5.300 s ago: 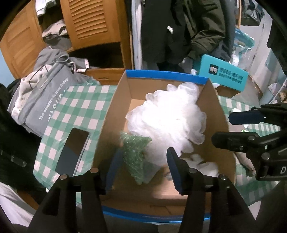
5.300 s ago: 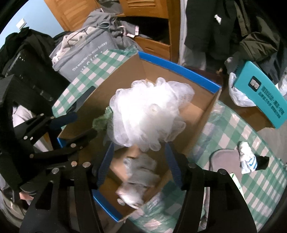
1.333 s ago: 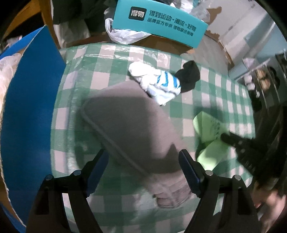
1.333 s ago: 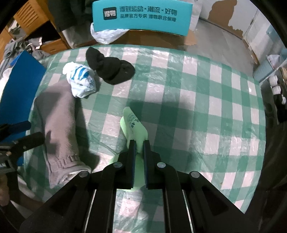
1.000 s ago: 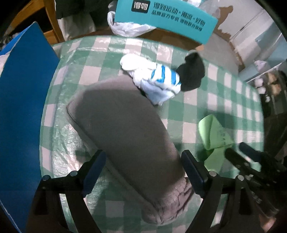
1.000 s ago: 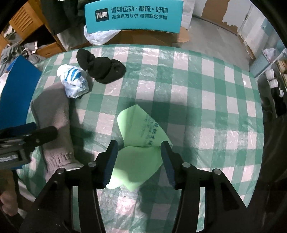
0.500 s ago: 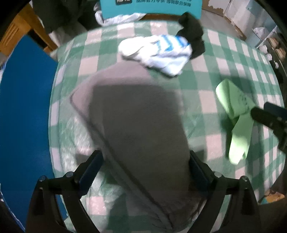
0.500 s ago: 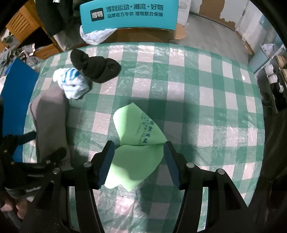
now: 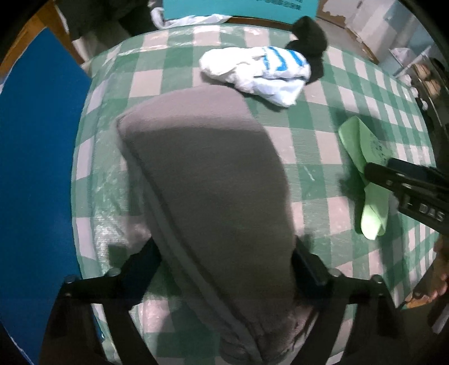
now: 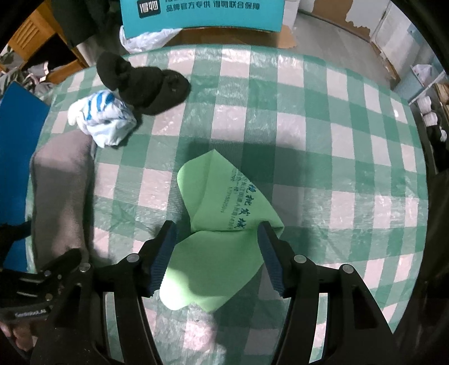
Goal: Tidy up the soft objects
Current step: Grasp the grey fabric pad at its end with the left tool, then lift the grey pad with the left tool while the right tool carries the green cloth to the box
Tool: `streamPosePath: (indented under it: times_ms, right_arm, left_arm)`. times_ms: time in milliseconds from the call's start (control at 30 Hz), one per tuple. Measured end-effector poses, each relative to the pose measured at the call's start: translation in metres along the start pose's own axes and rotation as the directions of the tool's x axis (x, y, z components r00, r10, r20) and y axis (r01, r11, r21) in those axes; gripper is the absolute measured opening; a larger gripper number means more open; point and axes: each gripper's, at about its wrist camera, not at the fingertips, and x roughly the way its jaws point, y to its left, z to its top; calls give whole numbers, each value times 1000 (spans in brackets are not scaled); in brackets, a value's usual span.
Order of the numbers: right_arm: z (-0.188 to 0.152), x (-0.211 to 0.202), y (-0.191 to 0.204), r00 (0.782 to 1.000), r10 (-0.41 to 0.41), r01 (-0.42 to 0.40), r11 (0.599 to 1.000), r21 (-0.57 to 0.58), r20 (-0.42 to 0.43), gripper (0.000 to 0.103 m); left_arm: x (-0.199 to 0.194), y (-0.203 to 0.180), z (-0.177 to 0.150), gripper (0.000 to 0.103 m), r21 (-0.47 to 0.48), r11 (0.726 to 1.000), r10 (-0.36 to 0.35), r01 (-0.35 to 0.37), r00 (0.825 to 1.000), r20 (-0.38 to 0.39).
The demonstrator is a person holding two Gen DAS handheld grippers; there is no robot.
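Nearest in the left wrist view: left gripper (image 9: pixel 224 252) pointing straight down, jaws just narrowed but spread wide, straddling the broad grey cloth (image 9: pixel 207 196); cloth edges hide both fingertips, so actual pressing cannot be told. One grey cloth, lying long on the green-checked tablecloth (image 9: pixel 317 146), just beside the blue flap (image 9: pixel 36 157) of a box at the left edge.

Nearest in the right wrist view: right gripper (image 10: pixel 217 248), jaws just eased apart and standing open either side of the one light green cloth (image 10: pixel 221 213), pads not pressing it. Green cloth folded, printed lettering on its upper fold, flat on the tablecloth, well apart from the grey cloth (image 10: pixel 60 193). Same green cloth (image 9: pixel 364 168) partly covered by the right gripper's black frame in the left view.

Farther back: one white sock with blue stripes (image 10: pixel 102 122), bundled, touching the far end of the grey cloth. Behind it, one black sock (image 10: pixel 143 84), rolled, touching the striped one.

Beyond the table edge: one teal box (image 10: pixel 202 14) with white lettering, a white plastic bag (image 10: pixel 146 40) under it, brown cardboard alongside.
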Motion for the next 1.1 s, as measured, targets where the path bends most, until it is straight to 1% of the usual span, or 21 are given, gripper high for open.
streamPosePath:
  times_ms: [33, 200, 267, 300, 367, 400, 433, 467, 500, 567, 600, 667, 733, 767, 867, 1100]
  right_arm:
    - [-1, 2, -1, 1000, -5, 5, 1000, -1, 0, 59]
    - [-2, 12, -2, 999, -39, 39, 999, -2, -10, 59]
    - [-3, 15, -2, 999, -46, 46, 999, -4, -10, 59]
    - [-4, 16, -2, 999, -52, 52, 999, -10, -3, 59]
    - [-4, 17, 2, 997, -77, 77, 997, -26, 3, 56]
    - [-5, 17, 2, 997, -74, 74, 997, -33, 7, 48]
    - [-5, 16, 3, 997, -77, 77, 996, -38, 10, 34]
    - [-4, 15, 4, 997, -81, 82, 996, -41, 13, 25]
    - [-4, 15, 4, 996, -88, 88, 995, -42, 11, 11]
    - [-3, 16, 4, 997, -79, 79, 996, -39, 6, 10]
    - [-3, 16, 4, 998, -67, 67, 997, -36, 2, 8]
    - [-3, 15, 4, 999, -45, 45, 999, -31, -3, 7]
    - [-2, 9, 9, 999, -44, 44, 998, -36, 2, 7]
    - [-2, 7, 10, 999, -38, 38, 998, -40, 7, 7]
    - [-1, -4, 14, 999, -24, 25, 999, -47, 31, 7]
    - [0, -32, 21, 997, 0, 6, 997, -73, 79, 7]
  left_arm:
    - [0, -1, 0, 79, 10, 1000, -2, 2, 1000, 4]
    - [-2, -4, 0, 66, 23, 1000, -6, 6, 1000, 24]
    - [-5, -1, 2, 57, 32, 999, -7, 6, 1000, 30]
    - [-7, -1, 2, 56, 36, 999, -5, 4, 999, 35]
    - [-9, 0, 3, 48, 49, 999, 1, -3, 999, 45]
    - [-10, 0, 4, 46, 55, 998, 3, -5, 999, 48]
    - [-12, -1, 4, 43, 60, 998, 4, -7, 999, 52]
    - [-13, -2, 4, 39, 65, 998, 6, -10, 998, 57]
    - [-12, -3, 7, 37, 68, 998, 7, -11, 998, 60]
    - [-14, -3, 6, 30, 77, 997, 12, -17, 998, 67]
    - [-16, -5, 8, 29, 82, 996, 14, -20, 997, 72]
    - [-20, -8, 10, 26, 86, 996, 23, -30, 996, 85]
    - [-25, -9, 10, 25, 93, 995, 30, -39, 995, 97]
    - [-32, -2, 5, 25, 92, 995, 29, -38, 994, 101]
    - [-39, -1, 4, 25, 93, 995, 34, -45, 993, 114]
    - [-54, -1, -8, 25, 107, 991, 62, -80, 985, 163]
